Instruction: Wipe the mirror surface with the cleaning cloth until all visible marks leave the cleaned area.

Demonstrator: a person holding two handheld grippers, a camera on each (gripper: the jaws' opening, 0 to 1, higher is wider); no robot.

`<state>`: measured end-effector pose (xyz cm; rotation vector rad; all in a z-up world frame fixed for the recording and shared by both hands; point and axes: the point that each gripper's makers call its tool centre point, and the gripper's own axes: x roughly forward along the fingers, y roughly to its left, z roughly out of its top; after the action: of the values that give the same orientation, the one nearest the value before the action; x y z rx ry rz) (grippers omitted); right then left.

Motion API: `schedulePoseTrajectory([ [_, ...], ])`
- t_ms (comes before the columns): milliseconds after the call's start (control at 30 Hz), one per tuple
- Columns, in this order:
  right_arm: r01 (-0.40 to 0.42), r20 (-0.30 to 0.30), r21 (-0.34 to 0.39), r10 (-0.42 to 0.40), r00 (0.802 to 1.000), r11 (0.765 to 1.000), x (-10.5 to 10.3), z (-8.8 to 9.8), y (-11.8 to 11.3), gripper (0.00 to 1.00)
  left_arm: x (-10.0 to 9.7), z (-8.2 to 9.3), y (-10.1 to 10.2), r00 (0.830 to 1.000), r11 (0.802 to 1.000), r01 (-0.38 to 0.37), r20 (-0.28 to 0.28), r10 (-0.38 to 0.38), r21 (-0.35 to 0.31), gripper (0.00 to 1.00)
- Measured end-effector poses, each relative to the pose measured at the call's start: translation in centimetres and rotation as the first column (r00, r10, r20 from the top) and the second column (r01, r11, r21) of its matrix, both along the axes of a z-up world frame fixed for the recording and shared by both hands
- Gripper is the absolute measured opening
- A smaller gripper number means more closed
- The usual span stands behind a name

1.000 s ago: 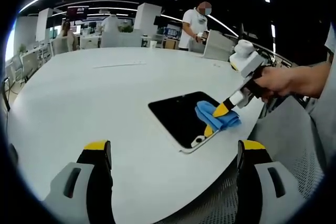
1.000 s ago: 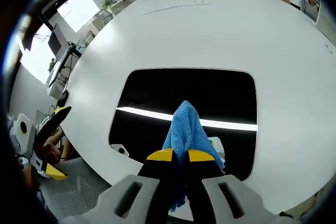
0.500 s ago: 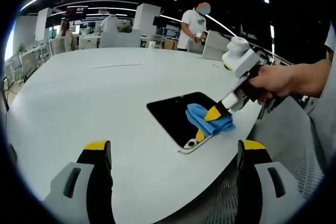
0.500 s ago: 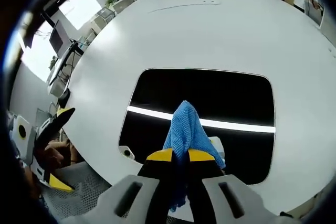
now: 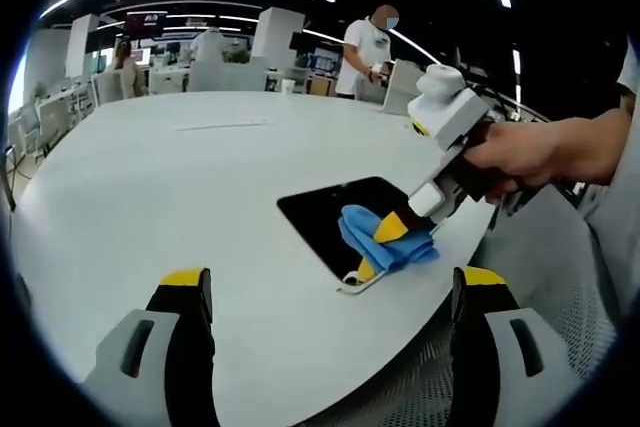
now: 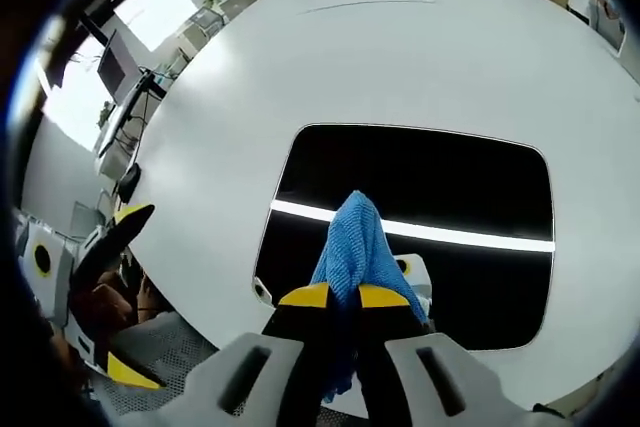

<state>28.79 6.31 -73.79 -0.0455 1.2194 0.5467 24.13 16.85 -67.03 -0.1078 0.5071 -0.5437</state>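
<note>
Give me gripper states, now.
Left gripper: open, holding nothing, above the table.
Right gripper: shut on the cloth, over the mirror.

Both grippers share one build: pale grey moulded bodies with slotted recesses, black jaws and yellow tips. The left gripper (image 5: pixel 330 287) shows two broad grey shoulders, each carrying a black finger capped in yellow. The right gripper (image 6: pixel 343 296) has the same yellow caps (set on black fingers), with a white housing and black handle. The person's hand (image 5: pixel 515 155) leads to what may be a grey garment.
</note>
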Motion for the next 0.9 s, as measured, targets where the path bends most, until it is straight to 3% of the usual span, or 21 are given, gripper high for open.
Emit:
schedulePoseTrajectory([
  [533,-0.042,-0.011,0.016,0.042,0.999,0.999,-0.5,0.0,2.5,0.03,0.1,0.1,0.6,1.000,1.000,-0.027,0.007,0.027,0.006,0.99],
  [900,-0.081,0.003,0.016,0.081,0.997,0.997,-0.9,0.1,3.7,0.03,-0.1,-0.2,0.1,1.000,1.000,0.004,-0.004,-0.004,0.010,0.99],
])
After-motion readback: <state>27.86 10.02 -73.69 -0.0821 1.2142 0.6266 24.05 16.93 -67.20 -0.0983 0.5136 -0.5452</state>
